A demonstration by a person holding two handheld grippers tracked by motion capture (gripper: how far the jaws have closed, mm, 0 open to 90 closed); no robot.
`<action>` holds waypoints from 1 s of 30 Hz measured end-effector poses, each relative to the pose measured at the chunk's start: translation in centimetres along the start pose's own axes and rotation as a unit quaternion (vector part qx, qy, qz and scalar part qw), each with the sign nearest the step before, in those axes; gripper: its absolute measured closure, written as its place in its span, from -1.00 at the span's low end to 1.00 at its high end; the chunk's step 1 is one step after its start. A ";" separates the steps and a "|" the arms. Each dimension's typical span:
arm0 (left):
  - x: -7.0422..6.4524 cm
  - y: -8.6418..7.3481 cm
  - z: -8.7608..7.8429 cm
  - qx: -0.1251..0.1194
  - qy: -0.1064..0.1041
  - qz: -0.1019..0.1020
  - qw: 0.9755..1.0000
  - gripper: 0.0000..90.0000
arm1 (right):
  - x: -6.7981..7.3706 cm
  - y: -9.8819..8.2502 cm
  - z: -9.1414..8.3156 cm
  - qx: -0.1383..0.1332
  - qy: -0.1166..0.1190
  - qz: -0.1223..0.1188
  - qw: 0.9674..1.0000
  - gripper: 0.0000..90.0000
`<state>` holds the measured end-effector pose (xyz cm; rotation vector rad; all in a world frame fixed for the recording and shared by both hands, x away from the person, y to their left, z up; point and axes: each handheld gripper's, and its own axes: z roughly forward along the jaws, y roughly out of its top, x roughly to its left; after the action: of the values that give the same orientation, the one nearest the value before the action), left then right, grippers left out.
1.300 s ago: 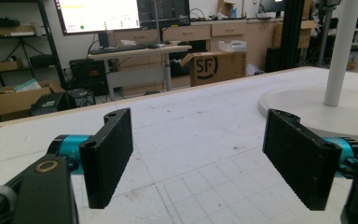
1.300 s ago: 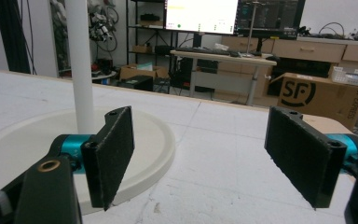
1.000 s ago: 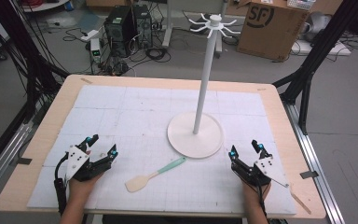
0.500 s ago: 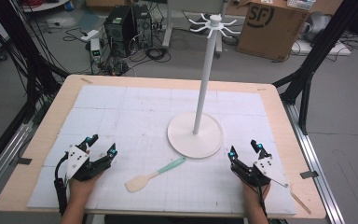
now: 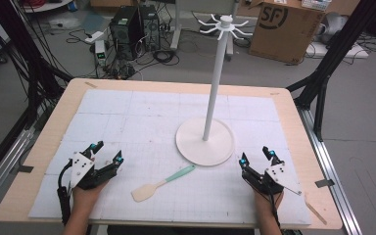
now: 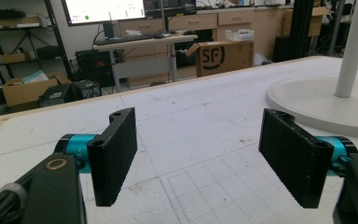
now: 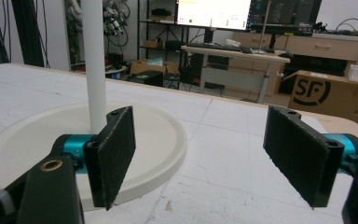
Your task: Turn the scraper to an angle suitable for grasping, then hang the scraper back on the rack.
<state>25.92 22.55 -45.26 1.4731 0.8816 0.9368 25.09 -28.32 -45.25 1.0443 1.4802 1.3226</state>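
Both tongs rest on the counter [image 5: 284,105] with jaws wide apart, empty: left tongs [image 5: 105,153], then right tongs [image 5: 258,154]. Between them lies a spatula [image 5: 162,183], green handle pointing up-right toward the stand [image 5: 205,142], blade toward the left tongs, which look slightly nearer.

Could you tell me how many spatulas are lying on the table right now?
1. The spatula lies on the white mat near the front edge, between the left gripper and right gripper, just in front of the stand's round base.
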 end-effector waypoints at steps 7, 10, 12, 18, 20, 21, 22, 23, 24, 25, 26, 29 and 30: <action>0.0 0.0 0.0 -0.001 0.004 0.002 1.000 -0.40 | 0.0 0.0 0.0 -0.003 0.004 -0.002 1.000 -0.45; -0.2 0.1 -0.1 0.004 0.005 0.001 1.000 -0.40 | 0.0 0.0 0.0 -0.003 0.006 -0.006 1.000 -0.45; -0.3 0.2 -0.2 0.006 -0.005 -0.003 1.000 -0.40 | 0.0 0.0 0.0 -0.003 0.006 -0.007 1.000 -0.45; -0.8 0.4 0.1 0.029 -0.075 -0.018 0.997 -0.35 | 0.0 0.0 0.2 0.006 0.008 -0.004 1.000 -0.43; -1.1 0.4 0.3 0.043 -0.100 -0.007 0.994 -0.36 | 0.0 0.0 0.2 0.006 0.007 -0.006 1.000 -0.43; -1.2 0.5 0.3 0.044 -0.113 -0.003 0.993 -0.35 | 0.0 0.0 0.2 0.006 0.007 -0.006 1.000 -0.43; -1.3 0.5 0.3 0.045 -0.123 -0.004 0.991 -0.34 | 0.0 0.0 0.2 0.006 0.007 -0.006 1.000 -0.43; -1.4 0.5 0.3 0.047 -0.129 -0.008 0.990 -0.33 | 0.0 0.0 0.2 0.006 0.007 -0.006 1.000 -0.43; -1.4 0.6 0.3 0.053 -0.130 -0.012 0.990 -0.34 | 0.0 0.1 0.2 0.006 0.007 -0.006 1.000 -0.43; -1.5 0.6 0.4 0.061 -0.131 -0.019 0.989 -0.34 | 0.0 0.1 0.2 0.005 0.008 -0.009 1.000 -0.43; -1.7 0.7 0.5 0.071 -0.131 -0.025 0.988 -0.34 | 0.1 0.1 0.2 0.006 0.010 -0.010 1.000 -0.43; -2.2 0.9 0.8 0.101 -0.143 -0.034 0.984 -0.33 | 0.1 0.1 0.2 0.005 0.012 -0.012 1.000 -0.43; -2.6 1.0 0.9 0.110 -0.151 -0.033 0.982 -0.33 | 0.1 0.0 0.1 0.003 0.014 -0.013 1.000 -0.43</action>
<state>25.73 19.69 -44.51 1.7092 0.8220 0.5595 25.17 -28.17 -45.23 1.0115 1.5149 1.3187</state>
